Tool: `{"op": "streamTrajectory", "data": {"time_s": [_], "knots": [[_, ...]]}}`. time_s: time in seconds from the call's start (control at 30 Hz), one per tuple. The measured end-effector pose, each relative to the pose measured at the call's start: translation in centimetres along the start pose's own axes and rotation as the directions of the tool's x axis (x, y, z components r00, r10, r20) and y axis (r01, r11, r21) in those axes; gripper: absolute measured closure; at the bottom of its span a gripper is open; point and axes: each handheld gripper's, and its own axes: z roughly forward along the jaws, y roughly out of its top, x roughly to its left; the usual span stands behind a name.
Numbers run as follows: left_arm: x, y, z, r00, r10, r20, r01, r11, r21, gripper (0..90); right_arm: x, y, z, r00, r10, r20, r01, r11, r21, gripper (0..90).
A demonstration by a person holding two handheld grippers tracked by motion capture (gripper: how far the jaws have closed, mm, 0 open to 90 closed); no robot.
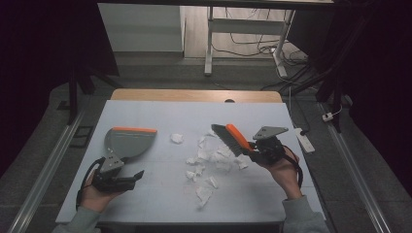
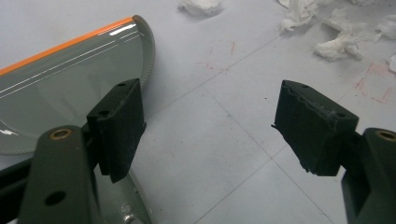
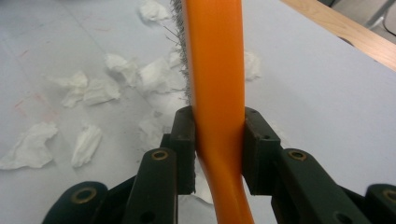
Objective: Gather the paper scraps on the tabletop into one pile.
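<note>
The right gripper (image 1: 252, 148), at the right of the high view, was clenched on the orange handle of a brush (image 1: 232, 138); in the right gripper view both pads pressed the handle (image 3: 215, 93) from either side. The brush slanted up and to the left, its bristles over the nearest scraps.

The left gripper (image 1: 127, 178), at the lower left, was released, with only bare table between its spread jaws in the left gripper view. One grey dustpan (image 1: 127, 141) with an orange lip lay just above it, its body beside the left jaw (image 2: 70, 93).

So there was one brush, one dustpan and two grippers. The torn paper scraps (image 1: 209, 158) numbered about a dozen in the high view, mostly bunched at the middle of the table (image 1: 160, 194); one scrap (image 1: 177, 138) lay apart between the dustpan and the pile.

Open white surface ran between the dustpan and the scraps, and along the bottom edge. A strip of bare wood (image 1: 194, 95) showed past the top edge of the white sheet.
</note>
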Motion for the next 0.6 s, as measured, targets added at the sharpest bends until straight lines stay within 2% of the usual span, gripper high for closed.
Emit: {"op": "streamTrajectory", "data": {"time_s": [0.4, 0.5, 0.6], "knots": [[0.0, -0.1, 0.9, 0.9999, 0.0, 0.013, 0.0, 1.0, 0.009, 25.2, -1.6, -0.6, -0.2, 0.9951, 0.044, 0.088, -0.048, 0.998, 0.042, 69.3], [-0.1, -0.1, 1.0, 0.9999, -0.003, 0.013, 0.003, 1.0, 0.008, 25.1, -2.4, -1.0, -0.6, 0.9877, 0.048, 0.149, -0.058, 0.996, 0.062, 69.4], [-0.2, -0.2, 1.1, 0.9999, 0.0, 0.012, 0.0, 0.9999, 0.015, 25.2, -3.3, -1.2, -0.8, 0.9808, 0.064, 0.184, -0.079, 0.994, 0.076, 69.4]]}}
